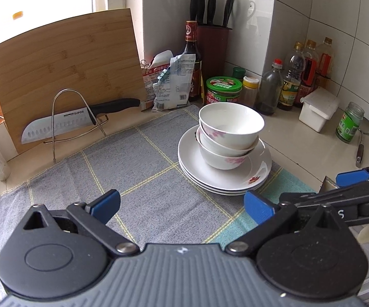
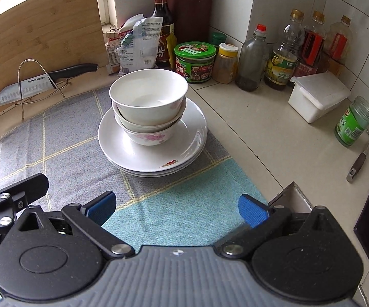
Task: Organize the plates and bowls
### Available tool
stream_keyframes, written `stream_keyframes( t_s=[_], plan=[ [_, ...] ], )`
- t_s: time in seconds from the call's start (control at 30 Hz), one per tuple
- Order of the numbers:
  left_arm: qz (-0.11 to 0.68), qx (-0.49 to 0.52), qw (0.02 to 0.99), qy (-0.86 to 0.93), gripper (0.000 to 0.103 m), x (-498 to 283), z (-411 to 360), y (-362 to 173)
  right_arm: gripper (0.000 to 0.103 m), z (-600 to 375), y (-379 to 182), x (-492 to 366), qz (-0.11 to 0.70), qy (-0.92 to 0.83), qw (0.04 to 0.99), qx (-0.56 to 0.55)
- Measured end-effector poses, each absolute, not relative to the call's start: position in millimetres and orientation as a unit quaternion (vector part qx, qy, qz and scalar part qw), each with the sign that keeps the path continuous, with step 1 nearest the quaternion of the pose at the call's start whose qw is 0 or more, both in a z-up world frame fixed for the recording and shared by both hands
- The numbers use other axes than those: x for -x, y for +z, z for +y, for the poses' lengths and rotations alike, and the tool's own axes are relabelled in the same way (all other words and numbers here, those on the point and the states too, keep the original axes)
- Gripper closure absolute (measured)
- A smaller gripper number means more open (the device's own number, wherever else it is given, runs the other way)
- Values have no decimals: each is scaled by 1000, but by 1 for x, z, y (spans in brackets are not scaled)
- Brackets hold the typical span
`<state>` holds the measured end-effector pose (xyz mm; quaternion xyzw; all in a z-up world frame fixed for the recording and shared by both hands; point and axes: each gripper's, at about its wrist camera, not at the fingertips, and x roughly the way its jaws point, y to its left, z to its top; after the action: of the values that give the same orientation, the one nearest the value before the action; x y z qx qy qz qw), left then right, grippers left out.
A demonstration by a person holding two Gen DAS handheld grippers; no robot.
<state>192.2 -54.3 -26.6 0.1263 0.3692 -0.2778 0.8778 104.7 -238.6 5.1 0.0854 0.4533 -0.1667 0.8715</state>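
Three white bowls with pink flowers [image 1: 229, 133] [image 2: 148, 105] are nested in a stack on a stack of white plates [image 1: 258, 176] [image 2: 189, 143]. The stack stands on a grey and teal checked cloth [image 1: 133, 179] [image 2: 174, 204]. My left gripper [image 1: 182, 206] is open and empty, low over the cloth, in front and left of the stack. My right gripper [image 2: 178, 211] is open and empty, over the teal part of the cloth, in front of the stack. Each gripper shows at the edge of the other's view.
A bamboo cutting board [image 1: 64, 71] leans at the back left with a knife [image 1: 64, 122] on a wire rack. Packets, a dark sauce bottle [image 1: 192, 58], a knife block [image 1: 214, 48], jars and oil bottles line the back. A white box [image 2: 317, 97], green jar [image 2: 353, 120] and spatula stand right.
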Motion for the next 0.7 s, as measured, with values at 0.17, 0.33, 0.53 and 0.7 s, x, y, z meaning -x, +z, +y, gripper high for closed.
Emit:
stream_keyframes(
  t_s=[0.17, 0.33, 0.53, 0.7],
  plan=[
    [372, -115, 879, -276, 1, -191, -51, -24, 0, -237, 9, -102, 447, -167, 875, -83],
    [371, -112, 881, -273, 1, -191, -51, -22, 0, -237, 11, -100, 444, -166, 876, -82],
    [369, -112, 881, -274, 1, -190, -51, -20, 0, -237, 13, -99, 440, -170, 878, -80],
    [368, -113, 882, -272, 1, -190, -51, -19, 0, -237, 14, -98, 439, -170, 879, -80]
  ],
)
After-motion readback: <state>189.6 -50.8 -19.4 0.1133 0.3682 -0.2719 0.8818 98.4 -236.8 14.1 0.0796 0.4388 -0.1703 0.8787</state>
